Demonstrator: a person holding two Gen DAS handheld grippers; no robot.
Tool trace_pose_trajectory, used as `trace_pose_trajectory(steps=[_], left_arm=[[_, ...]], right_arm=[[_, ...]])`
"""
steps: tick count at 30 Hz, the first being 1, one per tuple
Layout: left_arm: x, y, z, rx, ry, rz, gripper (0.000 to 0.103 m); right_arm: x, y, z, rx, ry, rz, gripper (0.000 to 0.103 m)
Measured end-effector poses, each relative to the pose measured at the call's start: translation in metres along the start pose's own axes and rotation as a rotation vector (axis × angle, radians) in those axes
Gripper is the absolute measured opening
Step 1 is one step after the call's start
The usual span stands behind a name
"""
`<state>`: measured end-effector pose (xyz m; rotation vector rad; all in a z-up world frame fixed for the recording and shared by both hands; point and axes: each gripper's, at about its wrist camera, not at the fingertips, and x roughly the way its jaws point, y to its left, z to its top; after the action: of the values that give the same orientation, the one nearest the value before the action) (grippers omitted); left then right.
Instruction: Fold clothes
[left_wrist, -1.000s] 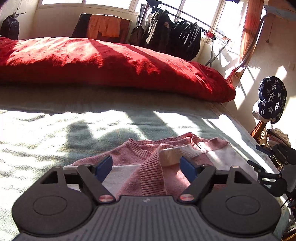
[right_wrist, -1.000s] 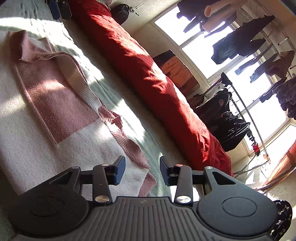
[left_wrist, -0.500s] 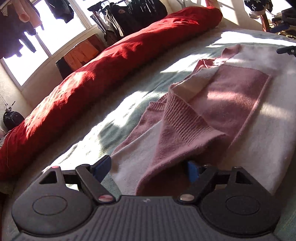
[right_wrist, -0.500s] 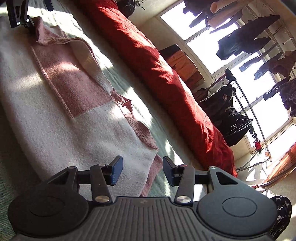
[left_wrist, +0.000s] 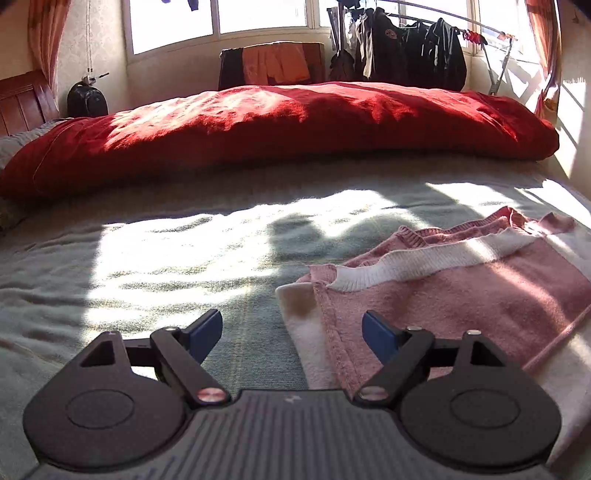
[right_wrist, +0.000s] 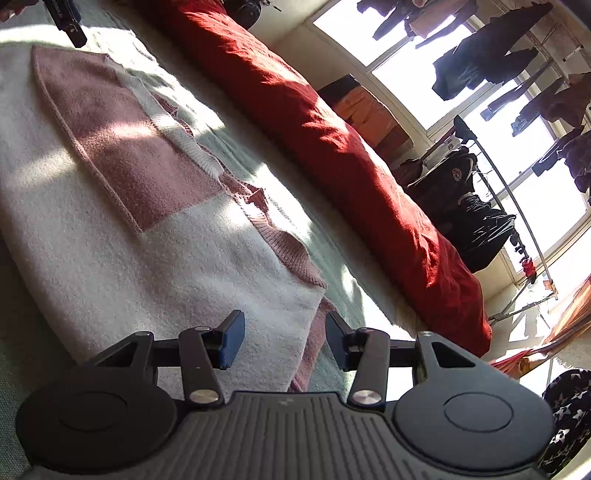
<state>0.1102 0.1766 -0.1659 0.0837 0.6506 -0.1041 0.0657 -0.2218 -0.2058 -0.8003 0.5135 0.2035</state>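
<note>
On the lower right of the left wrist view lies the soft pink and white knitted sweater (left_wrist: 461, 295), flat on the pale green bed cover (left_wrist: 166, 258). Its near left corner sits between the two blue fingers of the left gripper (left_wrist: 291, 334). Those fingers are spread wide and do not press the cloth; the left finger is over bare bed cover and the right finger is over the pink part.

From the right wrist view, the sweater (right_wrist: 147, 240) fills the left side of the frame, with a pink patch up top and white knit below. The right gripper (right_wrist: 285, 338) is at the bottom middle of the frame. Its fingers are about half way apart, and the sweater's near corner lies between them, but the pads do not squeeze it. The left gripper (right_wrist: 68, 24) peeks in at the upper left corner.

Behind the sweater stretches a long, puffy red quilt (left_wrist: 280, 133). Past it are bright windows (left_wrist: 221, 18) and a metal rack of dark hanging clothes (left_wrist: 406, 44). A black bag (left_wrist: 86, 99) sits at the upper left.
</note>
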Motion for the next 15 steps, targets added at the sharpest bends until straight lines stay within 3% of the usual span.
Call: trace_pose_trajectory(steps=[7, 12, 15], left_arm=[[-0.021, -0.059, -0.008, 0.159, -0.003, -0.205, 0.083], [0.000, -0.073, -0.037, 0.175, 0.131, -0.179, 0.083], [-0.008, -0.069, -0.039, 0.171, 0.115, -0.176, 0.083]], right_arm=[[-0.002, -0.016, -0.009, 0.210, 0.007, 0.144, 0.053], [0.000, -0.022, -0.029, 0.321, 0.045, 0.250, 0.053], [0.001, -0.034, -0.042, 0.421, 0.077, 0.303, 0.056]])
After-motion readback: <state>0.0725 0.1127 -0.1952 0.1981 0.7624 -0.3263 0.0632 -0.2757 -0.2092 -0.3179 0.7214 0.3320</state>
